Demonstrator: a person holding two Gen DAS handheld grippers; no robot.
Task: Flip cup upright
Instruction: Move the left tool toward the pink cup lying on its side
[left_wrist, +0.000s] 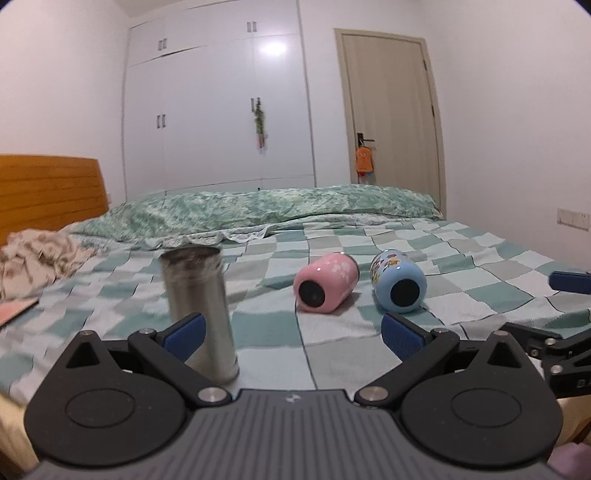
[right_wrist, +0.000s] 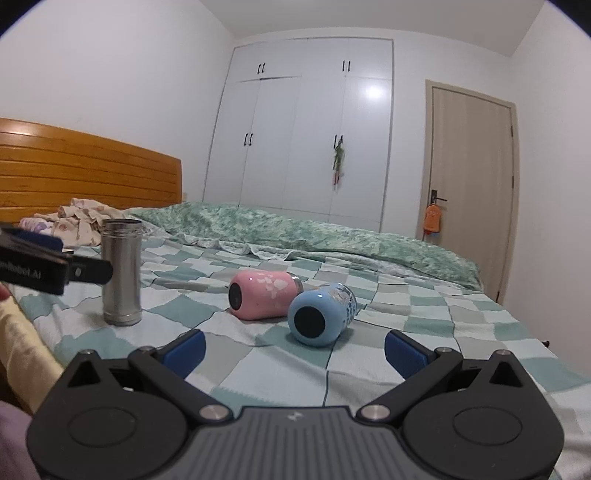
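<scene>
A steel cup (left_wrist: 199, 310) stands upright on the checked bedspread (left_wrist: 332, 347), just ahead of my left gripper's (left_wrist: 293, 332) left finger; it is blurred. It also shows in the right wrist view (right_wrist: 121, 271). A pink cup (left_wrist: 325, 282) and a blue cartoon cup (left_wrist: 398, 280) lie on their sides, bases toward me. In the right wrist view the pink cup (right_wrist: 260, 295) and blue cup (right_wrist: 319, 314) lie ahead of my right gripper (right_wrist: 295, 350). Both grippers are open and empty. The left gripper (right_wrist: 55, 269) shows at the left edge beside the steel cup.
A green quilt (left_wrist: 280, 208) is bunched along the far side of the bed. Crumpled clothes (left_wrist: 37, 254) lie by the wooden headboard (left_wrist: 48, 192). White wardrobes (left_wrist: 218, 110) and a door (left_wrist: 391, 110) stand behind. The right gripper's finger (left_wrist: 569, 282) shows at right.
</scene>
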